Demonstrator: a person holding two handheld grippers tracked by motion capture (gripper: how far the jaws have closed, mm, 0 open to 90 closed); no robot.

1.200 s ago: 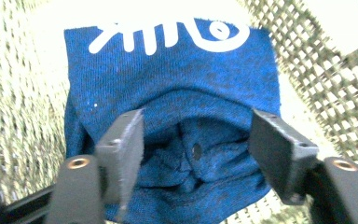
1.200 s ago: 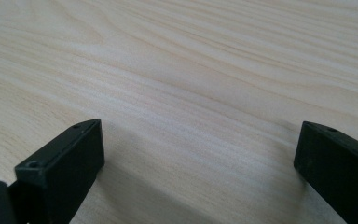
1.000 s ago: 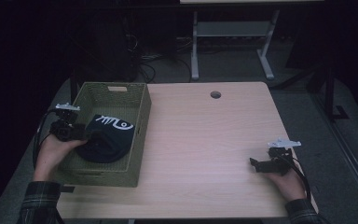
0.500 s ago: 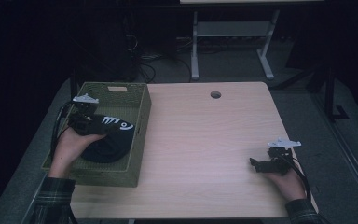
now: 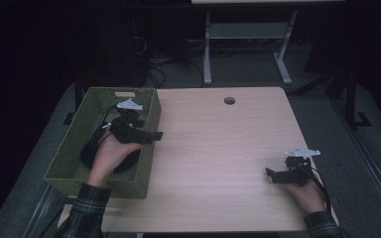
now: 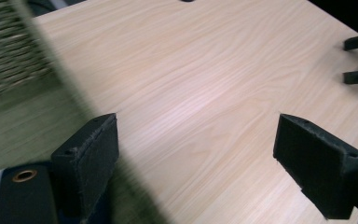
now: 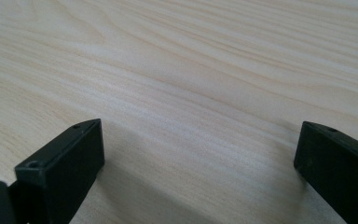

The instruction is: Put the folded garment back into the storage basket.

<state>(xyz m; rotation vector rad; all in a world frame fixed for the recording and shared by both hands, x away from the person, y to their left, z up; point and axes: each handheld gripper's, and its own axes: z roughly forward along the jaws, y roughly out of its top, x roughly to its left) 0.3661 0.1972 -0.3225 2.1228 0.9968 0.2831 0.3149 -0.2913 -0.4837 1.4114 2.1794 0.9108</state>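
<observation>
Left gripper (image 5: 155, 135), jaws just opened and empty, hung over the green basket (image 5: 69, 158) rim at frame left, dark cap (image 5: 90, 151) dropped inside; right gripper (image 5: 270, 174) lay released on the worktop (image 5: 218, 148). Next likely: withdraw.

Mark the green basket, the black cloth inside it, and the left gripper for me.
green basket (image 5: 65, 171): high view, on its near left wall.
black cloth (image 5: 90, 148): high view, on its left part beside the hand.
left gripper (image 5: 155, 135): high view, between its fingertips.

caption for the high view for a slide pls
Left tool open above the rim of the green woven basket holding a black cloth item; right tool open on the light wooden table.
</observation>
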